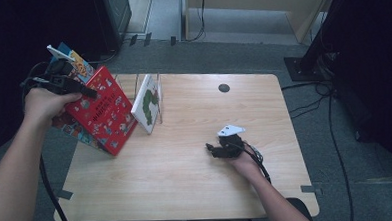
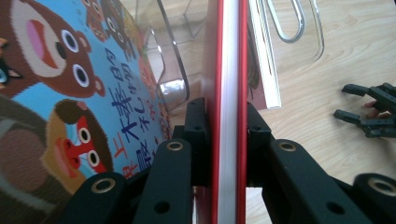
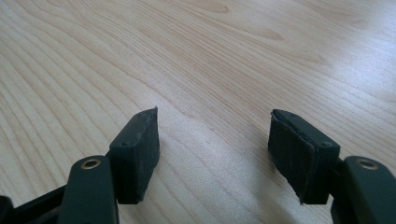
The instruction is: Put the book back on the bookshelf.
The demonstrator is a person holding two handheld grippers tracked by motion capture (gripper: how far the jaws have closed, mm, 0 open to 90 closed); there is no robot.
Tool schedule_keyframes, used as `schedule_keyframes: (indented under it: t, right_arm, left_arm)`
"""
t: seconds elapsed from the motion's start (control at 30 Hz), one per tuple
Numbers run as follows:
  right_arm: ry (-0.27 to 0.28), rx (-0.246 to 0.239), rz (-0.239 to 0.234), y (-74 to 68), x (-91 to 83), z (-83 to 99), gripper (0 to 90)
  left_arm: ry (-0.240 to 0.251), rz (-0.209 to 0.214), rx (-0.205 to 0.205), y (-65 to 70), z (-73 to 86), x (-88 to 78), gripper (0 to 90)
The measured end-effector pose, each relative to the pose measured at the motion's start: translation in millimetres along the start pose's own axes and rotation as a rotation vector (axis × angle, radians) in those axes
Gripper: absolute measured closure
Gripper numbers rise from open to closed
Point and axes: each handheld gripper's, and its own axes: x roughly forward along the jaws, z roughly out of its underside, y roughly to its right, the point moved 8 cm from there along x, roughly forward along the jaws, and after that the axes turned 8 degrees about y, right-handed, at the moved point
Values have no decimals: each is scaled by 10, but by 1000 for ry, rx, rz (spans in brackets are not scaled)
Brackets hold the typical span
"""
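Left gripper (image 1: pixel 83 90) clamps the red book (image 1: pixel 101 112) by its upper edge, book tilted, low corner near the table's (image 1: pixel 187 181) left edge, leaning against the blue animal book (image 1: pixel 77 63) behind it. In the left gripper view both pads sit flat on the red covers, white page block (image 2: pixel 229 93) between them, so the jaws are narrow and closed on the book, not on air. Risks, as a judgement: the grip is at one edge only, so the book could pivot or slide out if the hand swings fast; the covers look glossy, so slip is likely if the squeeze eases. The blue animal book (image 2: pixel 60 93) lies just beside the left jaw and could get dragged or knocked off the table side since it seems to overhang the edge. The clear wire rack (image 1: pixel 138 83) stands just behind, with the white caterpillar book (image 1: pixel 147 103) propped in it; pushing the red book in at a slant could catch a divider, tip the rack or topple that white book. Can't tell which slot is the target. Right gripper (image 1: pixel 214 148) rests low over bare table near mid-right, well apart from the books; in the right gripper view its jaws stand fairly wide with nothing between the pads (image 3: pixel 137 154), just wood grain. It offers no support to the rack from there.
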Motion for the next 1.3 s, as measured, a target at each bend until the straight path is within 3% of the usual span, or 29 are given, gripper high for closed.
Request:
schedule_keyframes:
  t: [0.23, 0.37, 0.63, 1.1, 1.2, 1.3]
  right_arm:
    - [-2, 2, -2, -6, 4, -2, 340]
    - [-2, 0, -3, -8, 4, -2, 341]
    - [-2, 1, -4, -13, 5, -3, 342]
    - [-2, 4, -4, -54, 42, -26, 337]
    - [0, 6, -2, -56, 40, -24, 337]
    - [-2, 4, -3, -55, 39, -24, 336]
  left_arm:
    - [-41, 14, -4, 36, -1, 65, 766]
    - [-50, -6, -15, 10, -12, 61, 787]
    - [-27, -3, -56, -33, -91, 77, 796]
    - [-3, -16, -75, -81, -375, 147, 796]
    - [9, -44, -79, -100, -443, 177, 797]
    - [11, -42, -84, -96, -494, 201, 796]
